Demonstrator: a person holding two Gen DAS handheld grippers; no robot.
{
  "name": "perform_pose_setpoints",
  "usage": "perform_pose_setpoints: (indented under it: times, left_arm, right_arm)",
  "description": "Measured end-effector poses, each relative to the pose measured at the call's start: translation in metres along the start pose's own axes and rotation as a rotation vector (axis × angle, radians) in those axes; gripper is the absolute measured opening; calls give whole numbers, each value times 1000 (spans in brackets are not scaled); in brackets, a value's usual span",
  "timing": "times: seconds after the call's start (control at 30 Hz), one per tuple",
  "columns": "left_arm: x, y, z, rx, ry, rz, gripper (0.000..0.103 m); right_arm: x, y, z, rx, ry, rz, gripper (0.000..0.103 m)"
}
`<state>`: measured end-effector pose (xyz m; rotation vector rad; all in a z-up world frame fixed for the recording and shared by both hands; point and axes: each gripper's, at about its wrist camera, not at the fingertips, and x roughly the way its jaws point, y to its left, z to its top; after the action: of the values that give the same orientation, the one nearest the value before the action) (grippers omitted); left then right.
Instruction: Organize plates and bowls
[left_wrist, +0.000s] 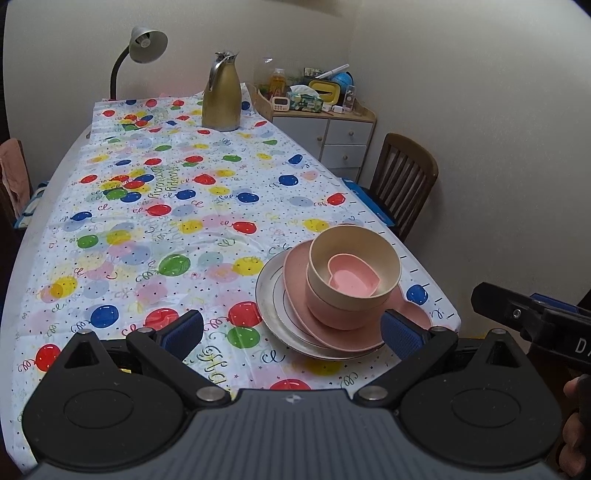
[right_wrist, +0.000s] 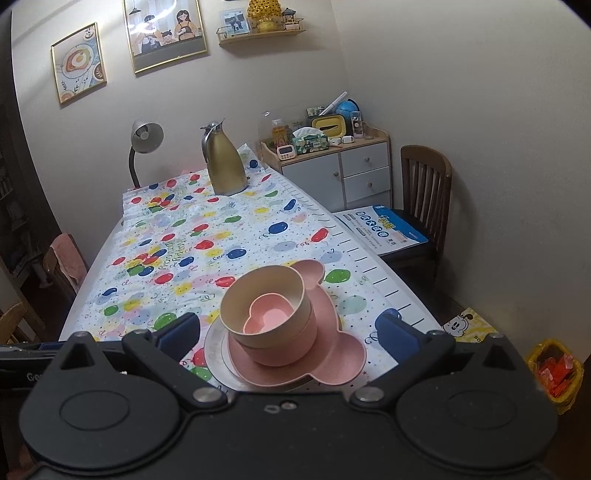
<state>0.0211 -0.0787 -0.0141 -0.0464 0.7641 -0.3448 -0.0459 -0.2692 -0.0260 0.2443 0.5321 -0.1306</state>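
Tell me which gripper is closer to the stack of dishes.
Roughly level; perhaps the right gripper, open and facing the stack of dishes centrally. The left gripper, also open, has it off toward its right finger.

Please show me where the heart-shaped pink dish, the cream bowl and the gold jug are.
heart-shaped pink dish (left_wrist: 351, 282): left wrist view, on its inner floor.
cream bowl (right_wrist: 240, 299): right wrist view, on its inner wall.
gold jug (left_wrist: 221, 99): left wrist view, on its body.

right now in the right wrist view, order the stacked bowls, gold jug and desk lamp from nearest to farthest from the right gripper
1. Stacked bowls, just ahead of the right gripper, between its open fingers.
2. Gold jug, at the table's far end.
3. Desk lamp, behind the far edge, left.
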Motion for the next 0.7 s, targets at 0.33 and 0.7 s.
perform_pose_setpoints:
  times: [0.33,0.7]
  left_arm:
    - [-1,-2,0,-3,-12,3,103]
    - [-3,-3,1,-13,-29,1,103]
  right_arm:
    - [-1,0,-1,-2,-1,-2,102]
    - [-3,2,1,-23,0,9,102]
